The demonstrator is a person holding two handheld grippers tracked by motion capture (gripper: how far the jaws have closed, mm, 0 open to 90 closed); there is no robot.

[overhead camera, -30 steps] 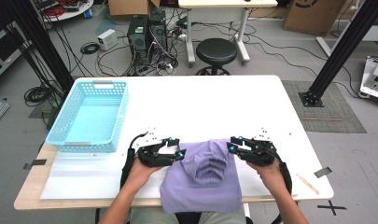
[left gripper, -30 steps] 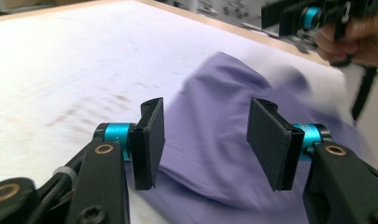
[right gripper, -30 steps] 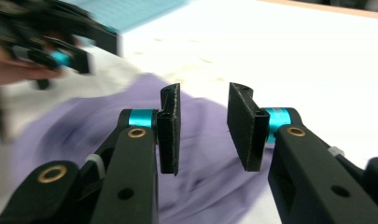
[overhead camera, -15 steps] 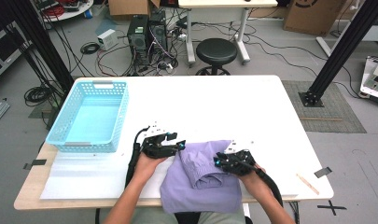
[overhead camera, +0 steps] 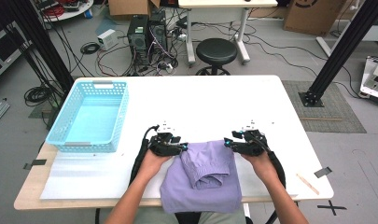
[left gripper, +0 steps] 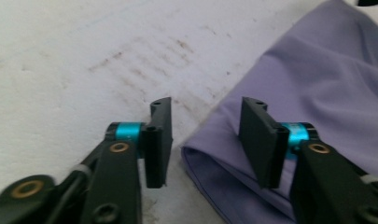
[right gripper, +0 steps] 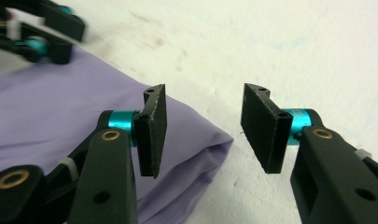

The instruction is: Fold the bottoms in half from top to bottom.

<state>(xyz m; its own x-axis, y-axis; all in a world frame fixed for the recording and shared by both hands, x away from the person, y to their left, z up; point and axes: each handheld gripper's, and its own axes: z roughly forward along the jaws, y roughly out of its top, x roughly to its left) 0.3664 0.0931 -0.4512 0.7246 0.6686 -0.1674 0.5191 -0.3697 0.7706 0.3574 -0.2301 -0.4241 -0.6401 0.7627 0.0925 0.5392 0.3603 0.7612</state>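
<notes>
Here I have both tools at the far corners of the soft lilac cloth garment [overhead camera: 205, 177], which lies partly folded on the white table [overhead camera: 186, 100] at the near edge, right of the pale blue plastic basket [overhead camera: 89, 116]. My left gripper [left gripper: 205, 140] has its jaws spread around the folded corner; my right gripper [right gripper: 200, 123] is likewise spread, one jaw over fabric, the other over bare table. To do this well, I'd judge each should bite both layers evenly before lifting.
</notes>
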